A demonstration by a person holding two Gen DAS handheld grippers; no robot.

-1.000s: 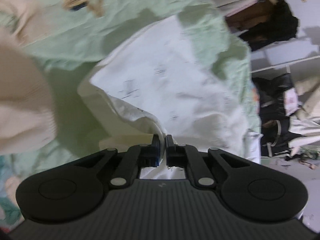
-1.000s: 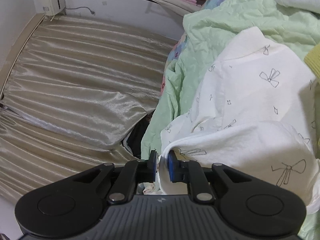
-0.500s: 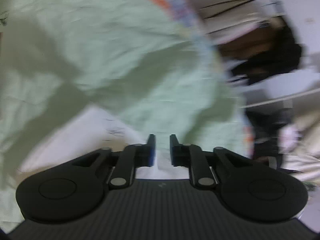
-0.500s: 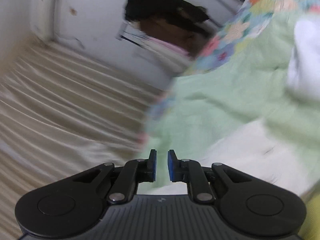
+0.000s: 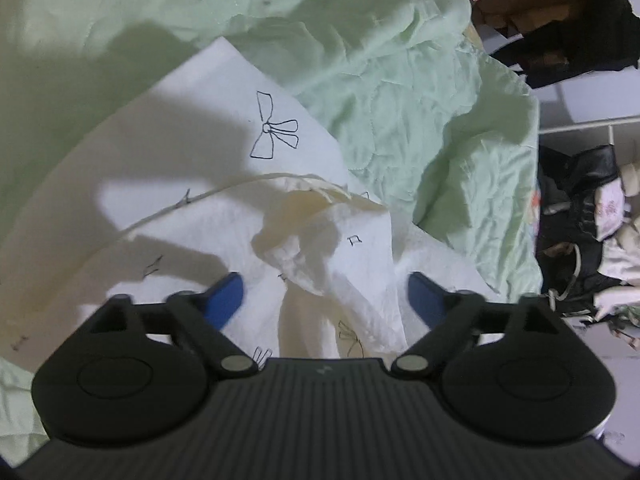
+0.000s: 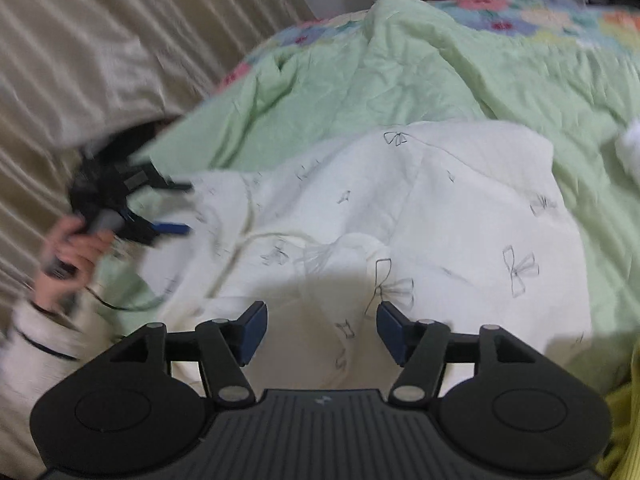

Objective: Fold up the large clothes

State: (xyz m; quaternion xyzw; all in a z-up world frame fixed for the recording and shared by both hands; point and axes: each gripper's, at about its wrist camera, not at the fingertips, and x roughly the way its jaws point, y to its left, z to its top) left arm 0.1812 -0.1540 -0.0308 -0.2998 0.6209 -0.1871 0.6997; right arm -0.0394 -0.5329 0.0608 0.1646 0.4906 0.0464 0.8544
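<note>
Both grippers hang spread wide and hold nothing: the left gripper (image 5: 322, 294) and the right gripper (image 6: 320, 330), two in all. One white garment (image 6: 460, 216) lies just ahead of and under both sets of fingers, a bunched ridge (image 5: 304, 236) between the left ones. That crumple could get folded in as a lump. Beyond lies one green quilt (image 5: 360, 40), whose loose cloth a low pinch might catch.

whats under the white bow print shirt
The white bow-print shirt lies on a rumpled green quilt, which shows around its edges. Whatever sits directly beneath the shirt is covered.
</note>
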